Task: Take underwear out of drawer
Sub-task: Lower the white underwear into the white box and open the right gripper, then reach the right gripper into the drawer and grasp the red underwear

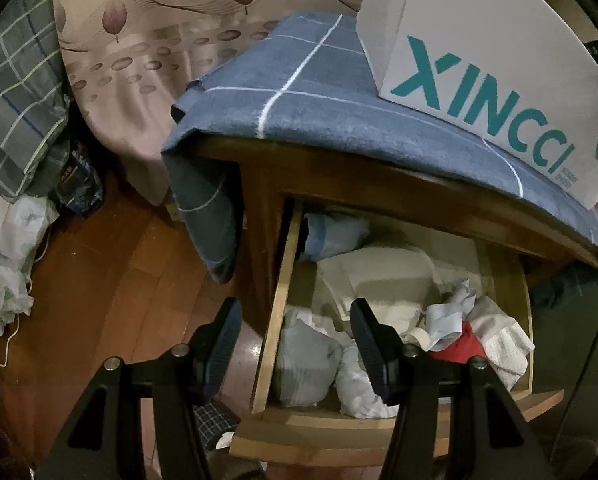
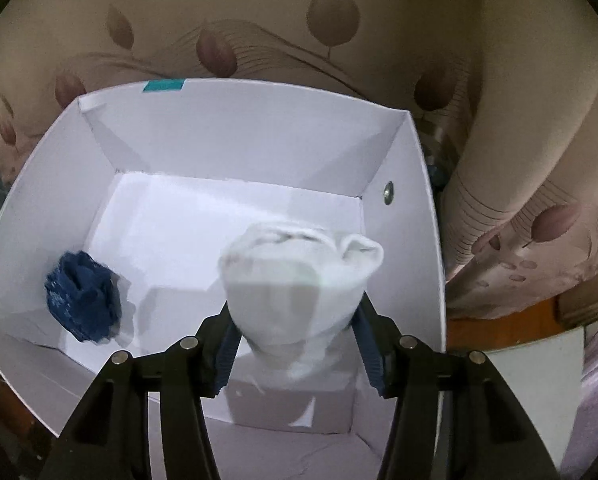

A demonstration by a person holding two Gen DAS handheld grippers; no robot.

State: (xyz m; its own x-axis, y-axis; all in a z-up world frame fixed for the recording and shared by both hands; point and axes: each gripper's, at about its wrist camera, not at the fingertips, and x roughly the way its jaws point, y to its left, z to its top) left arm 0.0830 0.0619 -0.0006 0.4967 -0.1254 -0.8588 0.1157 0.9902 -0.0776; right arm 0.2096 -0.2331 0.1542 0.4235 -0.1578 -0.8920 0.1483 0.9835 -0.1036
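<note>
Right claw [image 2: 297, 344] pinches a rolled white underwear bundle [image 2: 299, 276] between its two blue-padded fingers [image 2: 227, 354], holding it above the inside of an open white cardboard box [image 2: 235, 128]. On the box floor, near its left wall, lies a crumpled dark blue garment [image 2: 84, 298], well apart from the white bundle. A beige leaf-patterned curtain [image 2: 499, 80] hangs behind the box.

Left claw [image 1: 295, 344] is spread wide and holds nothing, hovering over the left edge of an open wooden drawer [image 1: 277, 304]. The drawer is full of folded and balled clothing: pale grey and white bundles [image 1: 309, 364], cream pieces and one red item [image 1: 465, 344]. A blue checked cloth [image 1: 299, 100] covers the cabinet top, and a white box printed XINCCI [image 1: 499, 60] stands on it.
</note>
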